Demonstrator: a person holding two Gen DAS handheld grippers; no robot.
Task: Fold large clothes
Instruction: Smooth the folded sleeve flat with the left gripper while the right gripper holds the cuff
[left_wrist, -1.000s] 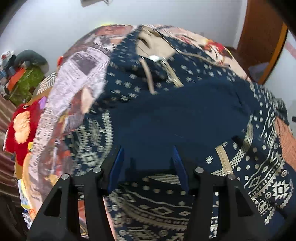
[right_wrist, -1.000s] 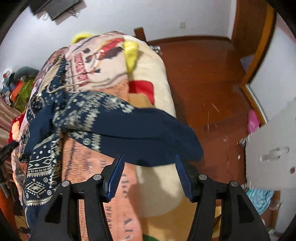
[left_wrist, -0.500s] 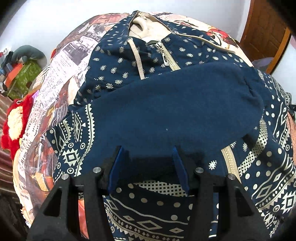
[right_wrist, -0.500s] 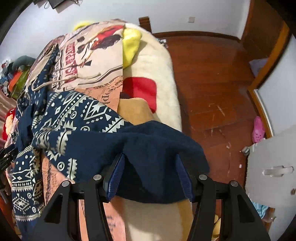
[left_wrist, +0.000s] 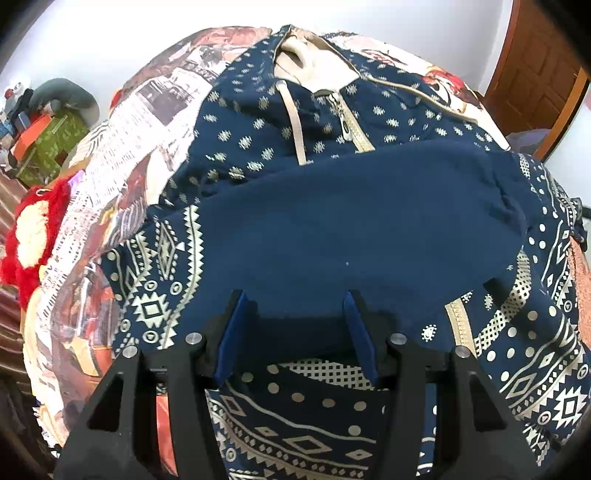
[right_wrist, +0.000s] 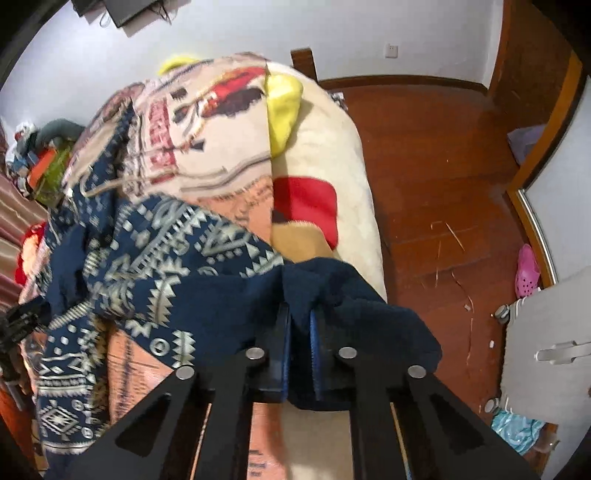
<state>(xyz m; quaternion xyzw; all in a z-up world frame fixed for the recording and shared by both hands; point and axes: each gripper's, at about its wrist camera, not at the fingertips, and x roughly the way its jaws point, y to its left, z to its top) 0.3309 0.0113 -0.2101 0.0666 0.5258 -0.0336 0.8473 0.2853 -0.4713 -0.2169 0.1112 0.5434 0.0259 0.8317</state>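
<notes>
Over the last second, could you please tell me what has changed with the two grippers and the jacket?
The right gripper has clamped shut on the dark blue sleeve cuff at the bed's edge. The left gripper stayed open over the other folded sleeve.

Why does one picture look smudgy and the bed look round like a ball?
Right wrist view: the patterned hoodie is motion-blurred, though the wooden floor looks sharper. Left wrist view: sharp, but the fisheye lens bulges the bed and darkens the corners.

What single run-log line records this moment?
right gripper: shut on cuff | left gripper: open over hoodie | bed
</notes>
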